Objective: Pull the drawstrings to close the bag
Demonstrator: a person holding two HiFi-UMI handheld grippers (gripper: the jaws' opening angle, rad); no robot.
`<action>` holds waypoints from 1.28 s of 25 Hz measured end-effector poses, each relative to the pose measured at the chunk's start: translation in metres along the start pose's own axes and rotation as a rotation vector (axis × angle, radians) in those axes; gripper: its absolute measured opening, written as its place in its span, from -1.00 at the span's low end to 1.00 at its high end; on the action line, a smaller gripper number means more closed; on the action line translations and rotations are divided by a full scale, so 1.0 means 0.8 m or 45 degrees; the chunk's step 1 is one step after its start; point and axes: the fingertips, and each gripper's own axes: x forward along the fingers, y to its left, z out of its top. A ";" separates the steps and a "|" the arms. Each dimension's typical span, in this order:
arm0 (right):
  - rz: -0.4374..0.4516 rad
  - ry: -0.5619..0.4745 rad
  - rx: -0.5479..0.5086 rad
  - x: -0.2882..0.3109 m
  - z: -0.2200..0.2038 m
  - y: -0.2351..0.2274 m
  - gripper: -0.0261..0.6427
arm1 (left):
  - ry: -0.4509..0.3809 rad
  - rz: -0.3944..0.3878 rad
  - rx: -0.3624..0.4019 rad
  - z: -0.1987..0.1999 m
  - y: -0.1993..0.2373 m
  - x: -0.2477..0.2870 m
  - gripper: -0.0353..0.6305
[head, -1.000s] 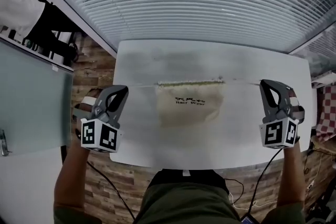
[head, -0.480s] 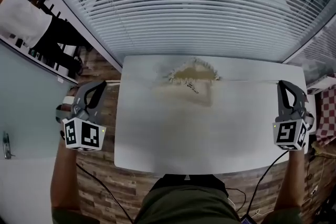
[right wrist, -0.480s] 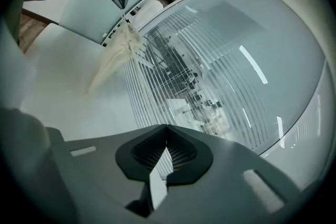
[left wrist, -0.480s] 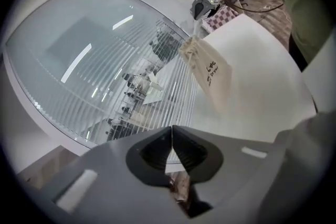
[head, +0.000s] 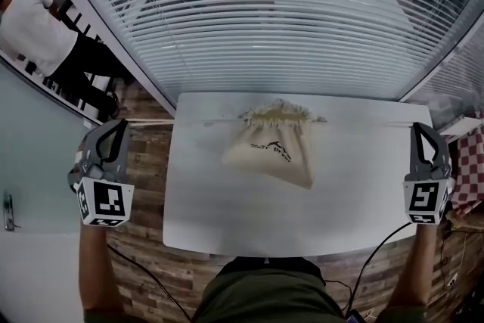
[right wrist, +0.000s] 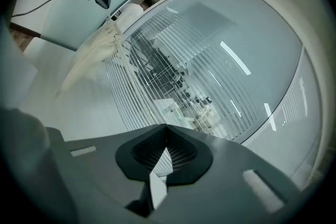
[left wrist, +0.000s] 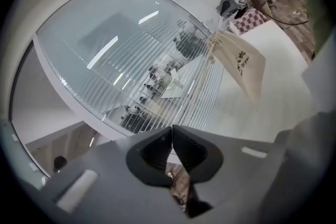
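Left tongs clenched on left drawstring, held beyond left edge of white counter. Right tongs clenched on right drawstring, at right edge. Both cords taut, in line. Cream drawstring bag at far middle of counter, between tongs, mouth gathered, black print uppermost.

On the counter, midway along and toward the far edge: bag, mouth farthest away. From that mouth, left drawstring out to the left hand-held gripper beyond the counter's left edge; right drawstring out to the right hand-held gripper at the right edge. Behind all, blinds.
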 end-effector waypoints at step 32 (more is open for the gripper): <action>-0.148 -0.212 0.252 -0.017 0.038 -0.046 -0.88 | -0.278 0.219 -0.459 0.054 0.059 -0.018 -0.85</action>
